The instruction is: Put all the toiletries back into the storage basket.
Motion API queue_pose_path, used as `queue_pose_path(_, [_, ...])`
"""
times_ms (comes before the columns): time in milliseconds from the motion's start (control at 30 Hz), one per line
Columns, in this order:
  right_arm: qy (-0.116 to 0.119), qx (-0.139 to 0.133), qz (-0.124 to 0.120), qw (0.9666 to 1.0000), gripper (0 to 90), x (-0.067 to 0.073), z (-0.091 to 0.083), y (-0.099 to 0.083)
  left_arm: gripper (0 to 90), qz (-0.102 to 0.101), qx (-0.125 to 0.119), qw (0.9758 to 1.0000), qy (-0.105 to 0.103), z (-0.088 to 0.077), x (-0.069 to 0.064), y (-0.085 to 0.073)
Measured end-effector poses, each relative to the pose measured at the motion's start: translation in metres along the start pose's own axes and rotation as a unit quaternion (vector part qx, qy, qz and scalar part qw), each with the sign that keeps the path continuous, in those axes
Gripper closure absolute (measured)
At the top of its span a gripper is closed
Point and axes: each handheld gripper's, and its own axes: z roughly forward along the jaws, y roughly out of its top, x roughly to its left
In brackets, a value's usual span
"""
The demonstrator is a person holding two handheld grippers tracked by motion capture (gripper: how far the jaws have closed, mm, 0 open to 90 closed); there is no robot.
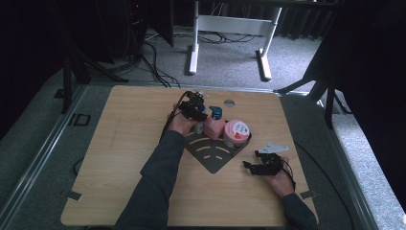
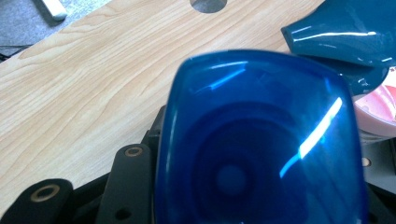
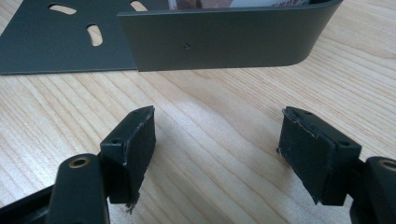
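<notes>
On the big wooden table (image 1: 119, 158), near the middle, sits a dark metal rack (image 1: 213, 153) with curved slots in its flat floor. The rack has a low wall, and the right gripper view shows that wall (image 3: 224, 39) straight ahead at twelve o'clock. A pink pump bottle (image 1: 214, 125) with a teal top (image 2: 345, 37) stands at the back of the rack. Just beside it, at three o'clock, is a round pink tub (image 1: 236, 132). At nine o'clock from the pink bottle is a small blue bottle (image 2: 261, 144), close up in the left gripper view. The left gripper (image 1: 194, 111) is pinching this blue bottle, one jaw on each side, over the back left corner of the rack. The right gripper (image 1: 253, 160) lies low on the table at four o'clock from the rack, near its corner. Its two jaws are spread wide with bare wood between them.
</notes>
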Motion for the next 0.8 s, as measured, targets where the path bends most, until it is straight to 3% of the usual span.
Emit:
queue_pose_path(600, [0.001,0.000,-0.001,1.0000,27.1,0.0000,0.0001,0.0001,54.7,-0.007,-0.003,0.9999,-0.009,0.0056,0.0035,0.0044])
queue_pose_path(800, [0.001,0.000,-0.001,1.0000,27.1,0.0000,0.0001,0.0000,53.5,-0.018,-0.008,0.9996,-0.019,0.0075,0.0057,0.0063])
